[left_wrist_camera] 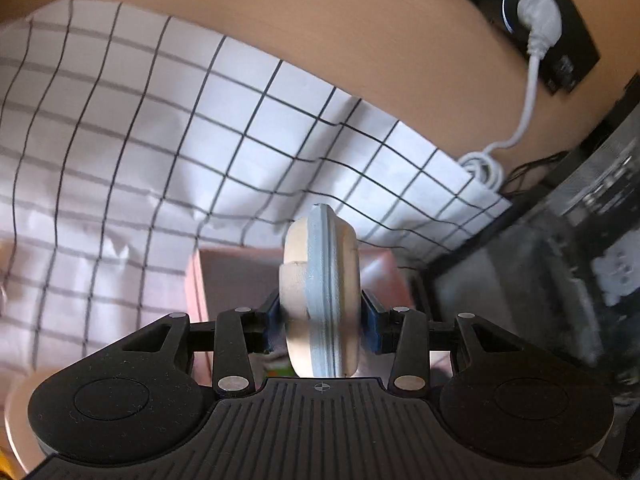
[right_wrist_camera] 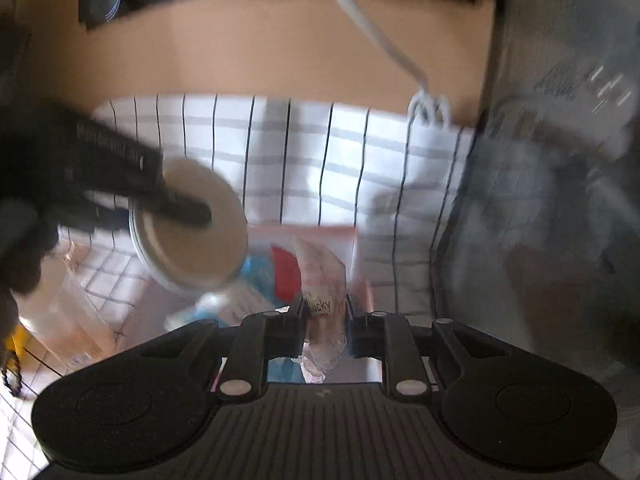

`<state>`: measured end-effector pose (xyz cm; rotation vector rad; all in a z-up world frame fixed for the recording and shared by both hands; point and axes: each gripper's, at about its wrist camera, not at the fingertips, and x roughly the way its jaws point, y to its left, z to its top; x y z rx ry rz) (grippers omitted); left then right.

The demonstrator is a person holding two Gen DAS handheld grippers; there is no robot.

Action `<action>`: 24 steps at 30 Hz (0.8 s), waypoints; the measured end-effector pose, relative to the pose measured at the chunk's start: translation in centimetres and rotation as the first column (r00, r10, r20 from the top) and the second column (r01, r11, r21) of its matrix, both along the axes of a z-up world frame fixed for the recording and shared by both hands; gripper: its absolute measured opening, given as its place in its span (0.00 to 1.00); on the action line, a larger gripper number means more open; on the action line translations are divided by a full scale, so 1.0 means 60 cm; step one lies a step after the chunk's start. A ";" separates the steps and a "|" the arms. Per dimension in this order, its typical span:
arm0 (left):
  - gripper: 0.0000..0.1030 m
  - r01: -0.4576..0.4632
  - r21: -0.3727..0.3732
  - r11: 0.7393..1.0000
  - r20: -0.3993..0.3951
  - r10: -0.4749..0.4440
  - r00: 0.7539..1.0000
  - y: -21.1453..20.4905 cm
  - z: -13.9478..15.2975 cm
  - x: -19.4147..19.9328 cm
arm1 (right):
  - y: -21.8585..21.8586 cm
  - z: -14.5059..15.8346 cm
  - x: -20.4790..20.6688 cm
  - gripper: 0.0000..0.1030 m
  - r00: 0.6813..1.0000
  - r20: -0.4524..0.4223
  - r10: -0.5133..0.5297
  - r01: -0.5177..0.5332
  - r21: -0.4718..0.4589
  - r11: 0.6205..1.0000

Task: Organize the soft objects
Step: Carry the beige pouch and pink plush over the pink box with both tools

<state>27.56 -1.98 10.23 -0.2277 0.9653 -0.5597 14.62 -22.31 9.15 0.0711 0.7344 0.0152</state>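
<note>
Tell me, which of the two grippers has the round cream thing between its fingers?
The left gripper: it clamps the round cream disc edge-on. The right gripper has a crinkly clear packet instead.

left gripper point(left_wrist_camera: 320, 322): black ribbed body | silver rivets | blue fingers point(left_wrist_camera: 370, 324)

One checked cloth point(left_wrist_camera: 160, 128); one pink box point(left_wrist_camera: 240, 276); one round disc point(left_wrist_camera: 320, 292); one clear wrapped packet point(right_wrist_camera: 322, 304); one white plug point(left_wrist_camera: 540, 12) with one cable point(left_wrist_camera: 524, 112); two grippers.
</note>
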 end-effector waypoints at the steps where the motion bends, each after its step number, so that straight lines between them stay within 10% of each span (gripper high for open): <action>1: 0.44 0.015 0.023 1.000 0.014 -0.015 1.000 -0.003 0.001 0.003 | 0.002 -0.007 0.004 0.29 1.000 -0.015 0.018 -0.018 0.023 1.000; 5: 0.44 0.046 0.060 0.997 0.037 -0.048 0.998 -0.001 0.013 0.012 | 0.006 -0.009 -0.005 0.65 0.997 0.036 0.067 -0.067 0.021 0.998; 24: 0.45 0.030 0.054 0.998 -0.005 -0.030 1.000 -0.004 0.009 -0.002 | 0.007 0.017 -0.035 0.65 0.986 0.125 0.108 -0.115 0.048 0.992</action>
